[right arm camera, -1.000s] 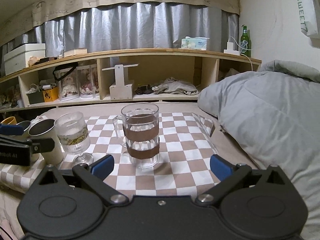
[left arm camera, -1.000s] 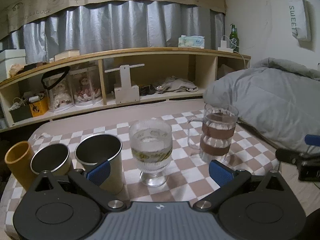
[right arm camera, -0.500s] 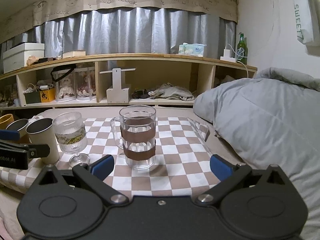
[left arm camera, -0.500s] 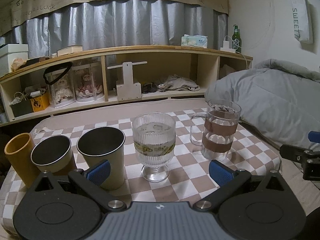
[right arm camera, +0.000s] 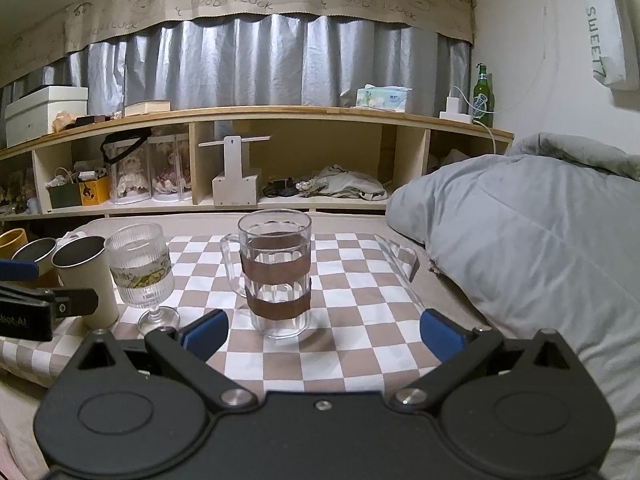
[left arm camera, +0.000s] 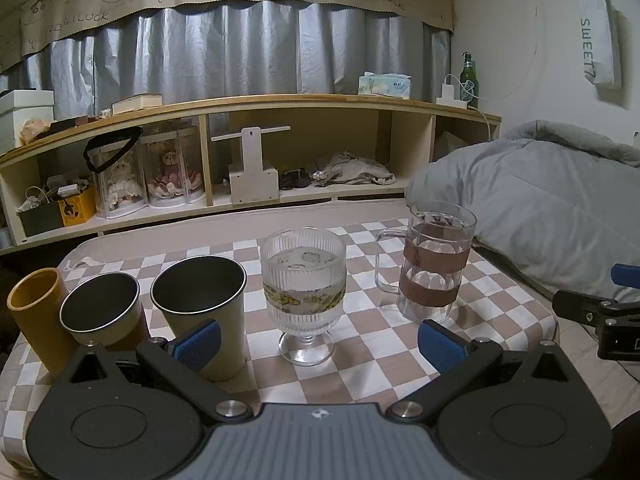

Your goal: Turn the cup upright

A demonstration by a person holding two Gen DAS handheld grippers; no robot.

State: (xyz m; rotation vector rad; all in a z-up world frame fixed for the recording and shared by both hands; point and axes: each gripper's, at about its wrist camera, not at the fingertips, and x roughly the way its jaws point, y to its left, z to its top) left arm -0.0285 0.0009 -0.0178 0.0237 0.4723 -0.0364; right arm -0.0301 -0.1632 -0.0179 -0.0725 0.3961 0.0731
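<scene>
Several cups stand upright in a row on the checkered cloth point(left arm camera: 360, 360): an orange cup point(left arm camera: 34, 312), two metal cups point(left arm camera: 100, 312) point(left arm camera: 200, 300), a ribbed stemmed glass point(left arm camera: 304, 292) and a clear handled mug with brown bands point(left arm camera: 434, 264). My left gripper point(left arm camera: 318, 344) is open and empty, just in front of the stemmed glass. My right gripper point(right arm camera: 322, 334) is open and empty, in front of the mug point(right arm camera: 276, 272). The stemmed glass point(right arm camera: 140, 272) and the metal cups point(right arm camera: 86, 276) stand left in the right wrist view.
A grey duvet point(right arm camera: 520, 248) lies to the right of the cloth. A wooden shelf point(left arm camera: 280, 152) with boxes, dolls and clothes runs along the back under grey curtains. A green bottle point(right arm camera: 483, 96) stands on the shelf top.
Both grippers have drawn back and risen slightly, so the cups sit a little farther off and lower in view. Nothing was taken hold of or moved.
</scene>
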